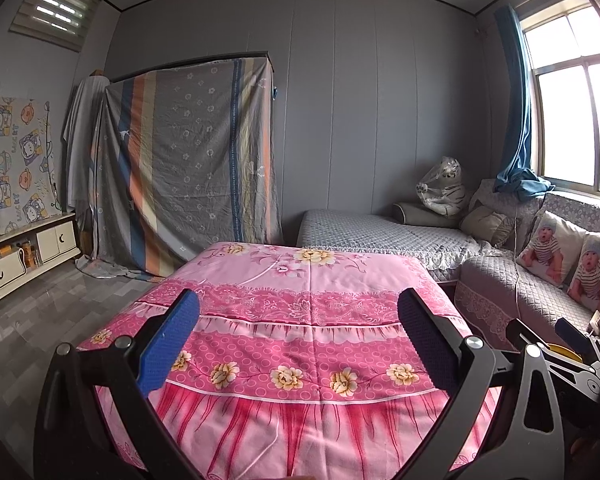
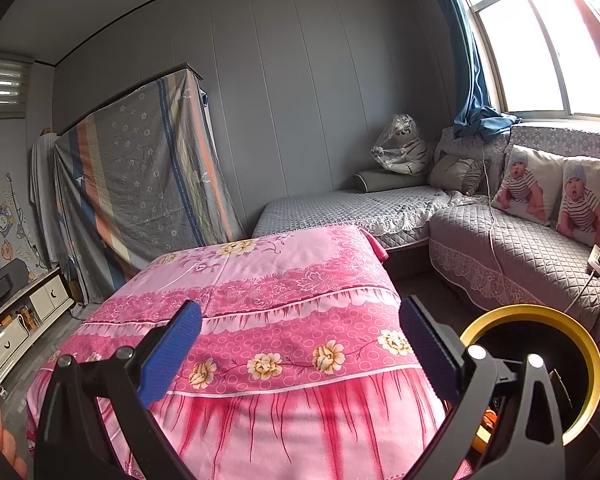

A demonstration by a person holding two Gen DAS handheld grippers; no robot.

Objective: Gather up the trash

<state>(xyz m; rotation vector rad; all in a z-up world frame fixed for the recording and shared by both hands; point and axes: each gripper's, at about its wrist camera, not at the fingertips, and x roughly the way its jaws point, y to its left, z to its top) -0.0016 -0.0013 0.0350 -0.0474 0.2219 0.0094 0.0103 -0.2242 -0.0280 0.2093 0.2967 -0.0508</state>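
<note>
Hanging over the pink desk (image 1: 312, 280), both the left gripper (image 1: 300, 336) and the right gripper (image 2: 300, 340) have jaws wide open, holding nothing. A yellow bin (image 2: 588, 360) sits at the lower right of the right view, with something orange inside.

A pink floral cloth (image 1: 312, 320) covers the desk in the foreground. Behind it, a striped sheet (image 1: 188, 160) hangs over a tall frame against the grey wall (image 1: 360, 100). A grey quilted sofa (image 2: 512, 248) runs along the window (image 2: 540, 40), with two baby-print cushions (image 2: 532, 188) on it and a toy tiger (image 2: 400, 148) wrapped in plastic in the corner. A blue curtain (image 1: 518, 120) drapes onto the sofa back. A white low cabinet (image 1: 24, 256) stands at left beneath a cartoon cloth (image 1: 16, 160).
</note>
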